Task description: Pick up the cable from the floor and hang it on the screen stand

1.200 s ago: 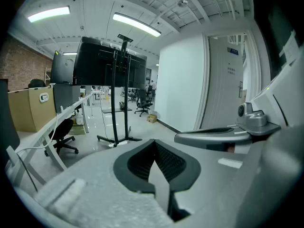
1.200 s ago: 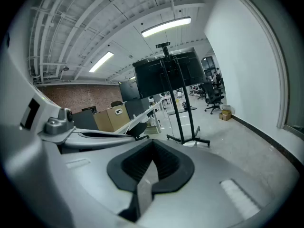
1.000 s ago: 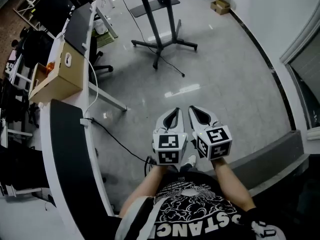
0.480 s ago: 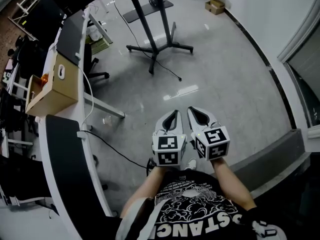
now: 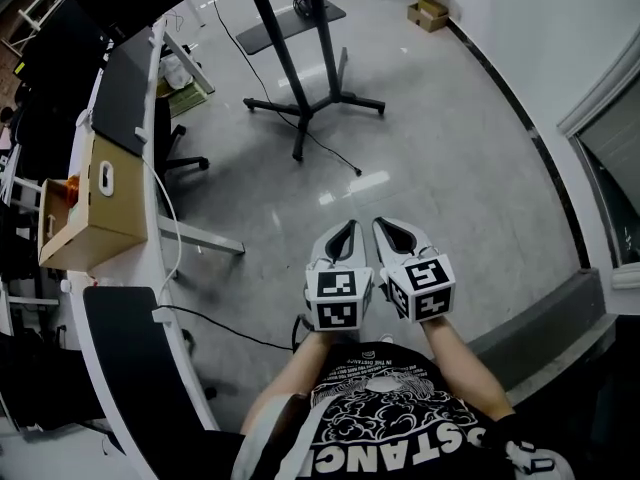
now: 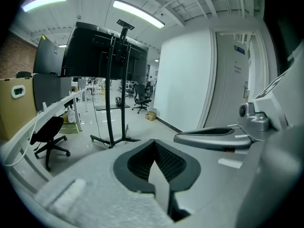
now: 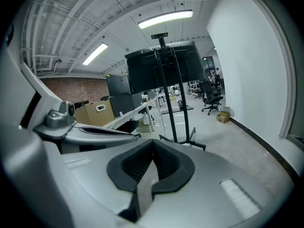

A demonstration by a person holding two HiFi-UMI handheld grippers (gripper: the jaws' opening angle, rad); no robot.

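The black screen stand (image 5: 312, 103) rises from its spread feet on the grey floor at the top middle of the head view. A thin black cable (image 5: 335, 155) trails from its base across the floor and ends toward me. Both grippers are held side by side in front of my chest, well short of the stand and the cable. The left gripper (image 5: 346, 227) is shut with nothing in it, and so is the right gripper (image 5: 386, 224). In the left gripper view the stand (image 6: 113, 103) carries a dark screen; the right gripper view shows the stand (image 7: 172, 99) straight ahead.
A long white desk (image 5: 160, 218) runs down the left with a cardboard box (image 5: 85, 208), dark monitors and a black office chair (image 5: 178, 133) beside it. Another black cable (image 5: 225, 326) runs from the desk to the floor by my feet. A white wall with a dark baseboard (image 5: 540, 158) borders the right.
The desk, box and stand have slid down and toward me in the head view as I move forward. Both grippers keep the same pose, shut and empty.
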